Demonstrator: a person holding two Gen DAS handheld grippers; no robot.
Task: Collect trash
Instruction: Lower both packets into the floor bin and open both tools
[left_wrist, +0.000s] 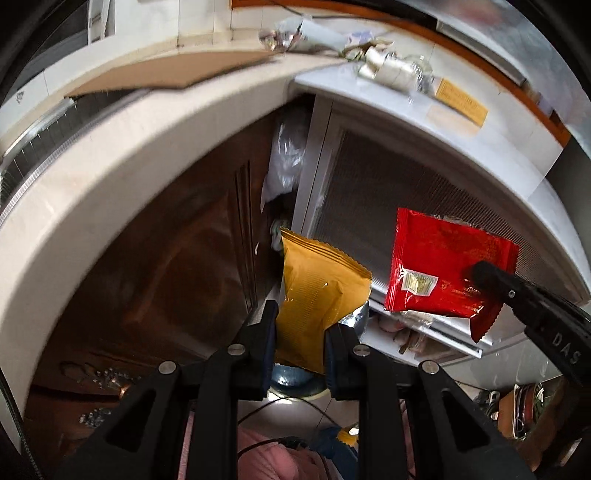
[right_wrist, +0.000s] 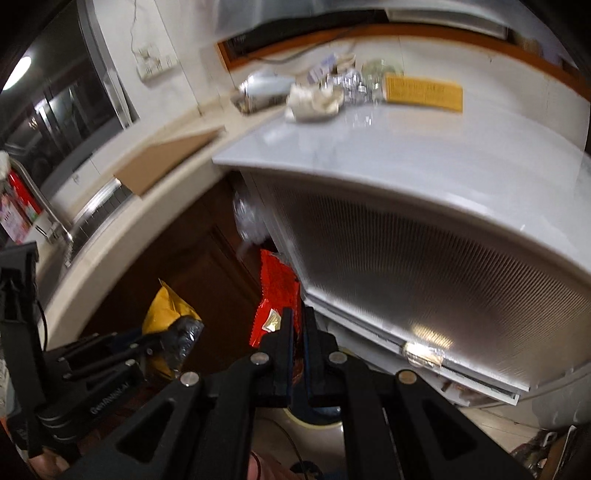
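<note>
My left gripper (left_wrist: 301, 332) is shut on a yellow snack bag (left_wrist: 317, 291) and holds it in the air in front of the cabinets. It also shows in the right wrist view (right_wrist: 168, 308) at lower left. My right gripper (right_wrist: 297, 325) is shut on a red snack wrapper (right_wrist: 279, 291), held edge-on. In the left wrist view the red wrapper (left_wrist: 439, 266) hangs flat at right, pinched by the right gripper's finger (left_wrist: 491, 277). More trash lies on the white counter: crumpled paper and foil (right_wrist: 317, 98) and a flat yellow packet (right_wrist: 423, 92).
A white cabinet with a ribbed door (right_wrist: 406, 258) stands at right. A dark wooden cabinet (left_wrist: 166, 277) sits under a beige countertop (left_wrist: 110, 147). A sink with a tap (right_wrist: 55, 218) is at left. A round bin rim (right_wrist: 314, 419) shows below the grippers.
</note>
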